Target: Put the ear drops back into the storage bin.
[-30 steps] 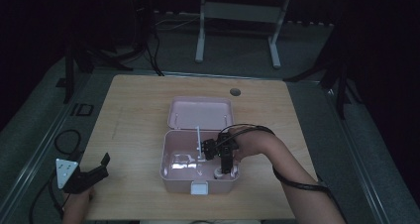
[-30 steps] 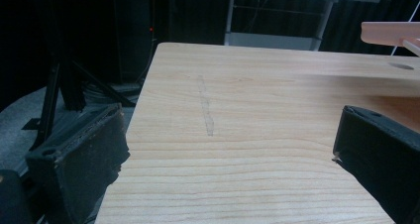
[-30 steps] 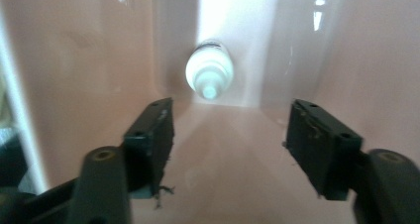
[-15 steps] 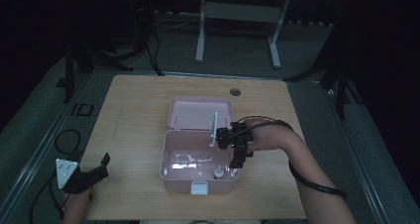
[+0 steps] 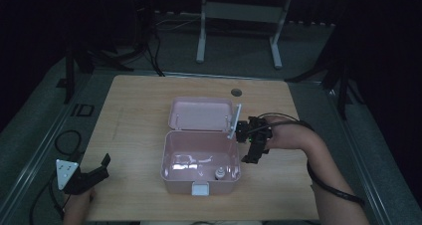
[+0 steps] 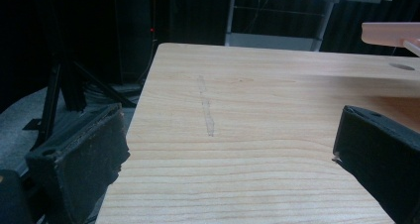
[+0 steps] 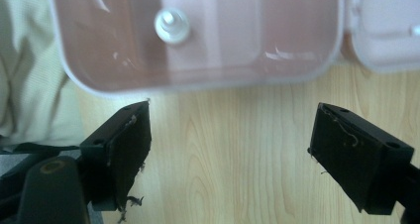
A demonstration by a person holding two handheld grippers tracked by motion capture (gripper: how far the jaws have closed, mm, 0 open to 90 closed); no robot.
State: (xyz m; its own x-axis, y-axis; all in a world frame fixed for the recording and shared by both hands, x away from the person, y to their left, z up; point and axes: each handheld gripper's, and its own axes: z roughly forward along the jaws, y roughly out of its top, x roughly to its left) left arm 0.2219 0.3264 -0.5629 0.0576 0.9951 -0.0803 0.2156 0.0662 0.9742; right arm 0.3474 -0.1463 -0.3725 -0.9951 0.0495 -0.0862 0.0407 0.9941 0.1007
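The pink box [image 5: 201, 163] stands open in the middle of the wooden table [image 5: 139, 105], a little toward the person's side. It is a pale pink plastic box with rounded corners and a light latch on its front wall. Its lid [image 5: 201, 113] is folded back and lies flat on the table behind it. Inside the box, near the front right corner, stands a small white bottle [image 5: 218, 173] with a round cap; some shiny clear things lie at the left of it, but the picture is too dark to tell what they are. A thin white stick [image 5: 234, 121] rises at the right back corner of the box; I cannot tell what it is.

The right gripper [image 5: 251, 143] is just beside the right wall of the box, above bare table. In the right gripper view its jaws are wide apart with nothing between them, and the box wall [image 7: 198, 87] lies just past the fingertips, not touching.

The left gripper [image 5: 87, 177] is well apart, at the table's front left corner. Its jaws are spread too, with only wood between them.
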